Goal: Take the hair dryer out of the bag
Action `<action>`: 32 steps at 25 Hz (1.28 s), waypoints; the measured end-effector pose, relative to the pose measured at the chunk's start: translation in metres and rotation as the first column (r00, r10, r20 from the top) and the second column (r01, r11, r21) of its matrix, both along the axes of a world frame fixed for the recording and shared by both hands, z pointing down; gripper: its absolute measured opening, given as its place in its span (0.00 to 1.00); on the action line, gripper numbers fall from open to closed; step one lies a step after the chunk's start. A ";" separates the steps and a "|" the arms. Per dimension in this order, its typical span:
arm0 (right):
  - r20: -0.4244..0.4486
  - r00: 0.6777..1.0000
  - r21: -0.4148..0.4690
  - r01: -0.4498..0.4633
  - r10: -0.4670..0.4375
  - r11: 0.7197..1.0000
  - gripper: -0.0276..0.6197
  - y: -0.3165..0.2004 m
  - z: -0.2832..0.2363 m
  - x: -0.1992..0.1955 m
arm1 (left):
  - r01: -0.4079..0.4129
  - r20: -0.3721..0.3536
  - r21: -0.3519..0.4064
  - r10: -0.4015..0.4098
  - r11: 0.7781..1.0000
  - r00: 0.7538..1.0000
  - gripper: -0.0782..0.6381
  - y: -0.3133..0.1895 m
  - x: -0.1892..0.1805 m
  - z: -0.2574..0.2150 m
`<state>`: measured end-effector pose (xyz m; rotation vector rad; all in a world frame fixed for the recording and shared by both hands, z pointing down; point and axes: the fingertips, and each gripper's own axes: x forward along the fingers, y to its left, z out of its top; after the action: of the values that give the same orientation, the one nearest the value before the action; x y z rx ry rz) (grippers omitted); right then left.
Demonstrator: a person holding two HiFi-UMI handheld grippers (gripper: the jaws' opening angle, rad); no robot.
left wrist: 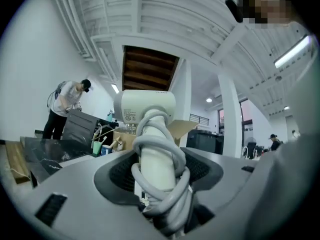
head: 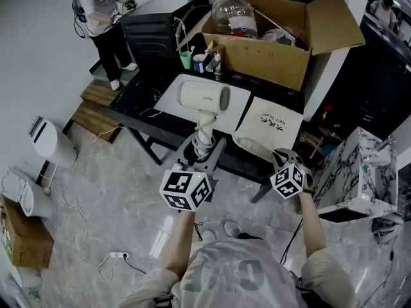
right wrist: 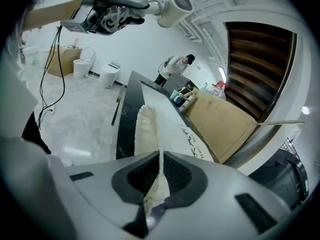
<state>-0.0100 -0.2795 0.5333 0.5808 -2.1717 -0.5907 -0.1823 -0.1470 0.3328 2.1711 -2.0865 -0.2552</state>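
Observation:
The white hair dryer (head: 204, 98) is out in the air above the black table (head: 138, 104), head up, its grey cord wound round the handle (left wrist: 157, 159). My left gripper (head: 204, 147) is shut on that wrapped handle, jaws wide around it (left wrist: 159, 171). The cream cloth bag (head: 270, 128) with black print lies flat on the table to the right of the dryer. My right gripper (head: 282, 158) is shut on the bag's near edge; the cloth (right wrist: 145, 129) runs up from between its jaws (right wrist: 159, 171). The right gripper view shows the dryer (right wrist: 175, 8) high up at the left.
An open cardboard box (head: 282, 56) with a clear plastic jug stands at the back of the table, cups (head: 192, 61) beside it. A white mat (head: 168, 98) lies under the dryer. A person (head: 103, 11) stands far left. A marble-patterned box (head: 359, 178) stands right; cables cross the floor.

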 end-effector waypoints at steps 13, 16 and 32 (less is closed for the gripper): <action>-0.103 0.993 -0.046 0.052 -0.056 0.998 0.12 0.004 0.040 0.000 | 0.251 -0.150 0.022 -0.245 0.968 0.958 0.49 0.058 -0.068 0.013; -0.080 0.996 -0.073 0.039 -0.045 0.997 0.12 0.003 0.040 0.000 | 0.273 -0.144 0.009 -0.269 0.962 0.952 0.49 0.062 -0.074 0.017; 0.720 0.694 -0.037 0.008 0.021 0.999 0.34 0.036 -0.186 -0.099 | 0.411 -0.012 0.038 -0.411 0.911 0.912 0.49 0.098 -0.097 0.005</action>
<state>-0.1095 -0.2432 0.3470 0.9149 -2.9131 -0.3299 -0.2793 -0.0488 0.3381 1.7198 -2.5394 -0.3399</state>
